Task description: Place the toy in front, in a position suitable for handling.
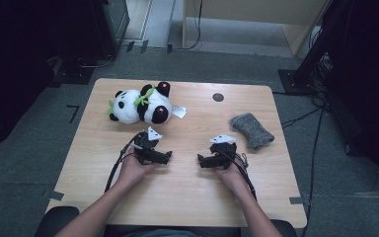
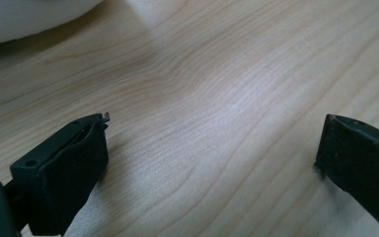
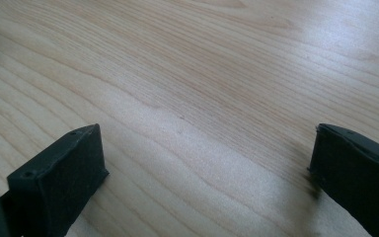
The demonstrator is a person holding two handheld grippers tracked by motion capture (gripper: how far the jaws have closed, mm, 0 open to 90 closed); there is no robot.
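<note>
High view: the pale wooden table (image 1: 187,197) carries a black-and-white plush panda (image 1: 140,104) lying near its far left edge and a grey fuzzy cloth (image 1: 251,129) at right. My left gripper (image 1: 166,157) and right gripper (image 1: 201,160) rest wide apart, empty. Reaching low, I might shove the panda instead of gripping it.
</note>
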